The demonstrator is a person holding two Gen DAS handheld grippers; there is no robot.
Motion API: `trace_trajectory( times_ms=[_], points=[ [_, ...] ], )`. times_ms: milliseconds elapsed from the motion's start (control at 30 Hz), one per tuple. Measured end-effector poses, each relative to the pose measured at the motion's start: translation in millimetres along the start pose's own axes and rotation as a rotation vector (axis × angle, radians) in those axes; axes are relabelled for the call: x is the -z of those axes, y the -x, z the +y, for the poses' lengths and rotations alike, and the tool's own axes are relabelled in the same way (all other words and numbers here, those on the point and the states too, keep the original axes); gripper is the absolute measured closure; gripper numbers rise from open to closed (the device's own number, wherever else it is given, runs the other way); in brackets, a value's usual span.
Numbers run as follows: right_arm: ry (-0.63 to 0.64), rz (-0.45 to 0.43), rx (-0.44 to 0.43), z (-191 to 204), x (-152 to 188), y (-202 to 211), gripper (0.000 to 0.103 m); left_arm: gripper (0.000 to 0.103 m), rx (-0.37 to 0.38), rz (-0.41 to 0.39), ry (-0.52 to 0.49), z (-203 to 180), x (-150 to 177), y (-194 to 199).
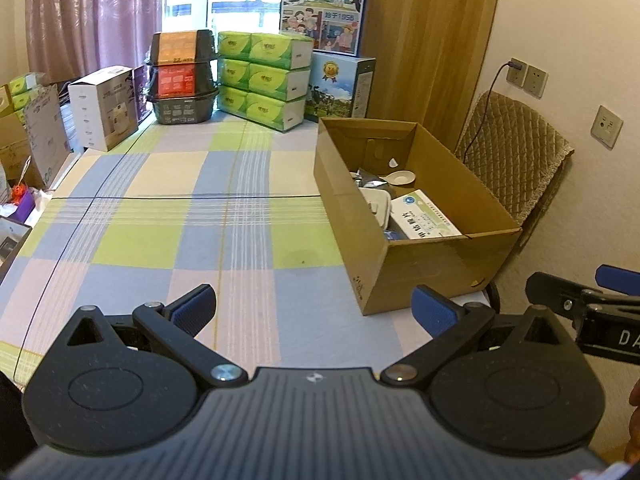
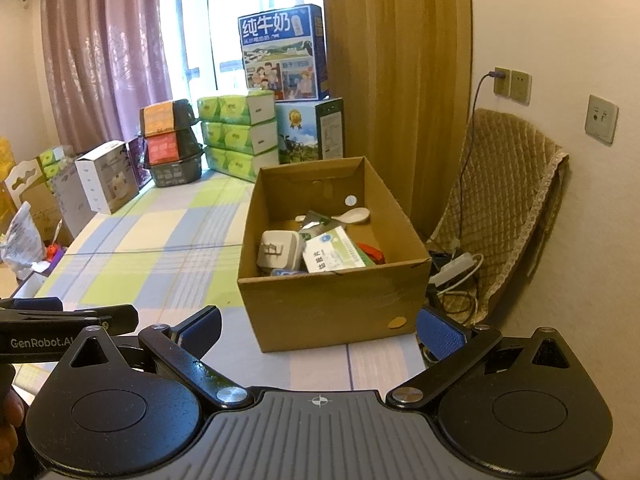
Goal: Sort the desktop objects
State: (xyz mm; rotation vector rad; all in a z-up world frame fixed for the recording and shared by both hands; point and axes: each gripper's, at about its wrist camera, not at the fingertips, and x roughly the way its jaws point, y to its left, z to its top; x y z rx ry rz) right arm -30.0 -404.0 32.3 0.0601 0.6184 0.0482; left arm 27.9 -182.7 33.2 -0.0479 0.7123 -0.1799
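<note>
An open cardboard box (image 1: 432,264) (image 2: 332,304) stands on the right part of the checked tablecloth (image 1: 168,216) (image 2: 160,240). Inside lie a white spoon (image 2: 354,215) (image 1: 402,177), a white lidded container (image 2: 278,250) (image 1: 378,202), a white-and-green packet (image 2: 334,254) (image 1: 424,214), something red (image 2: 372,252) and a dark foil pouch (image 2: 316,220). My left gripper (image 1: 314,310) is open and empty, low over the cloth left of the box. My right gripper (image 2: 320,330) is open and empty in front of the box's near wall. Each gripper shows at the edge of the other's view.
Along the far edge stand green tissue packs (image 1: 266,80) (image 2: 240,136), stacked black baskets (image 1: 182,76) (image 2: 172,140), milk cartons (image 1: 324,4) (image 2: 282,52) and a white box (image 1: 104,106) (image 2: 106,176). A padded chair (image 1: 508,164) (image 2: 500,208) with cables (image 2: 456,268) sits right of the table.
</note>
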Motion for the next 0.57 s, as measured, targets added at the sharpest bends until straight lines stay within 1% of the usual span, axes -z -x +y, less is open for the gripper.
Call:
trace_trajectory(
  times_ms=[367, 500, 567],
  points=[
    [0.011, 0.011, -0.016, 10.4, 3.6, -5.5, 0.002, 0.001, -0.032, 0.008, 0.024, 15.8, 8.2, 1.8],
    [0.011, 0.015, -0.018, 13.1, 5.7, -6.9, 0.002, 0.001, -0.038, -0.022, 0.032, 18.2, 8.8, 4.9],
    [0.011, 0.016, -0.017, 14.1, 6.0, -7.3, 0.002, 0.001, -0.035, -0.023, 0.033, 18.3, 7.6, 5.3]
  ],
)
